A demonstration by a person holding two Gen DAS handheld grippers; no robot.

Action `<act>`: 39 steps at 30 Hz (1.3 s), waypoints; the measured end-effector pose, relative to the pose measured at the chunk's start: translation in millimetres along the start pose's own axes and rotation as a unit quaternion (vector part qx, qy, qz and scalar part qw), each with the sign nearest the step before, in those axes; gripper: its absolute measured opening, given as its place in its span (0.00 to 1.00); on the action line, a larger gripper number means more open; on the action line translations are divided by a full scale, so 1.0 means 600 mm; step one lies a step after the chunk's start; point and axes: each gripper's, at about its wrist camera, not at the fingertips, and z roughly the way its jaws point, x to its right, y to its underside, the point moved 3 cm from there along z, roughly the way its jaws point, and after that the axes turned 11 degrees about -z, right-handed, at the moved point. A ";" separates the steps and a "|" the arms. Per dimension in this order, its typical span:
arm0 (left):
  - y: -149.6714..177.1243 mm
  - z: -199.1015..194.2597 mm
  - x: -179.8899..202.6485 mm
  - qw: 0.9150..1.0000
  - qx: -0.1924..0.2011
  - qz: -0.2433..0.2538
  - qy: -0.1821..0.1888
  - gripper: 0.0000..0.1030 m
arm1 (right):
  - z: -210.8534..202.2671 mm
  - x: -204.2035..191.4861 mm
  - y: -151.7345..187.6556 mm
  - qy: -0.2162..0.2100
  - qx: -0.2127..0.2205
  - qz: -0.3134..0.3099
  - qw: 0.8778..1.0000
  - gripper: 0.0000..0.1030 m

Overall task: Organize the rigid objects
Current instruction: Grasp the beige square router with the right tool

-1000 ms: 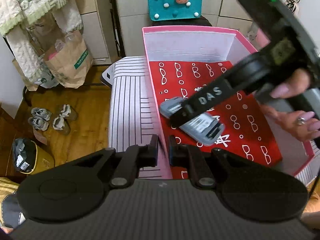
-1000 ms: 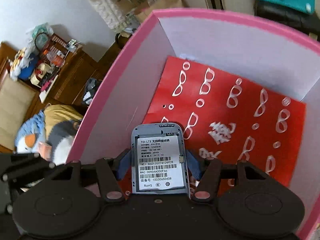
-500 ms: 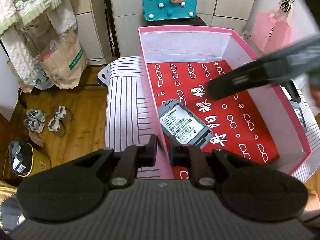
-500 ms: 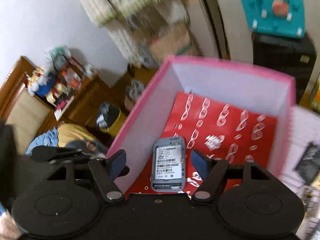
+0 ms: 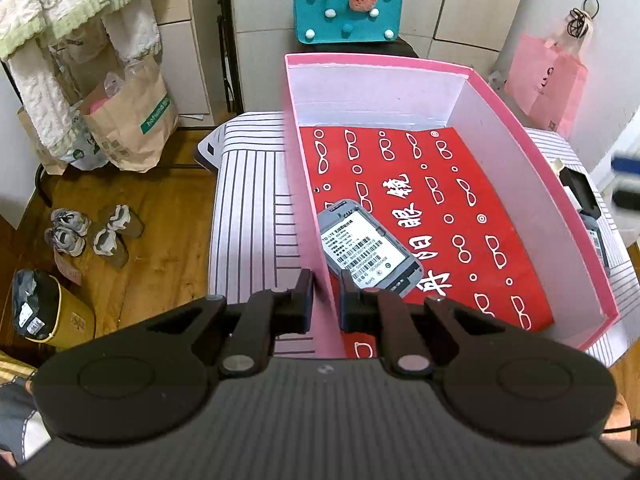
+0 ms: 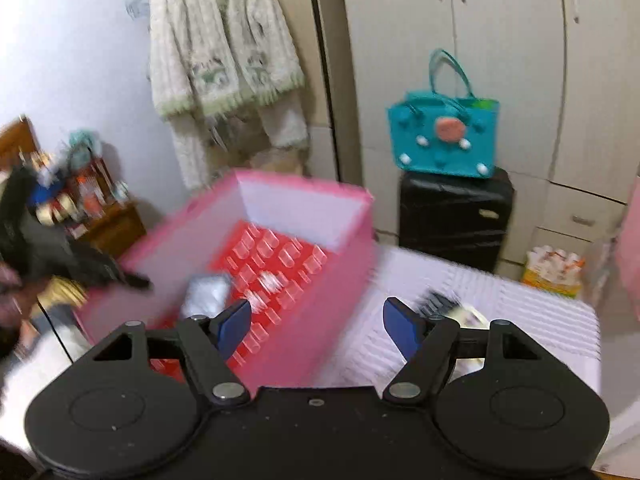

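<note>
A pink box (image 5: 500,92) with a red glasses-print floor stands on a striped table. A grey pocket router (image 5: 370,254), label side up, lies in the box near its left wall. My left gripper (image 5: 324,302) is shut on the box's left wall. My right gripper (image 6: 316,326) is open and empty, above the box's right wall; the view is blurred. The box (image 6: 352,264) and the router (image 6: 206,294) show blurred there. Small dark items (image 6: 438,304) lie on the table right of the box.
The striped table (image 5: 248,200) holds several small devices (image 5: 580,192) right of the box. A teal felt bag (image 5: 346,10) sits on a black case behind. Paper bags (image 5: 132,120) and shoes (image 5: 92,234) lie on the wooden floor at left. A pink bag (image 5: 548,76) hangs at right.
My right gripper opened, left the router lying in the box, and pulled back up and to the right. My left gripper stayed clamped on the box wall.
</note>
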 end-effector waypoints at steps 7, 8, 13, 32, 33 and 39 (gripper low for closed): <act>0.003 -0.001 0.002 1.000 -0.008 -0.007 -0.006 0.10 | 0.031 0.024 0.098 0.023 -0.045 -0.023 0.998 0.75; 0.003 -0.001 0.003 1.000 -0.007 -0.006 -0.008 0.10 | 0.034 0.025 0.110 0.024 -0.048 -0.022 0.998 0.75; 0.002 0.000 0.005 1.000 -0.007 -0.011 -0.012 0.10 | 0.055 0.022 0.151 0.052 -0.050 -0.042 0.997 0.78; 0.000 0.001 0.001 0.999 -0.015 -0.041 -0.018 0.10 | 0.102 0.012 0.157 0.027 -0.042 -0.099 0.994 0.75; 0.000 0.002 0.000 0.999 -0.016 -0.044 -0.015 0.10 | 0.099 0.013 0.156 0.018 -0.044 -0.093 0.995 0.75; -0.002 0.004 -0.005 0.999 -0.016 -0.051 -0.011 0.10 | 0.052 0.017 0.128 0.009 -0.009 -0.062 0.998 0.75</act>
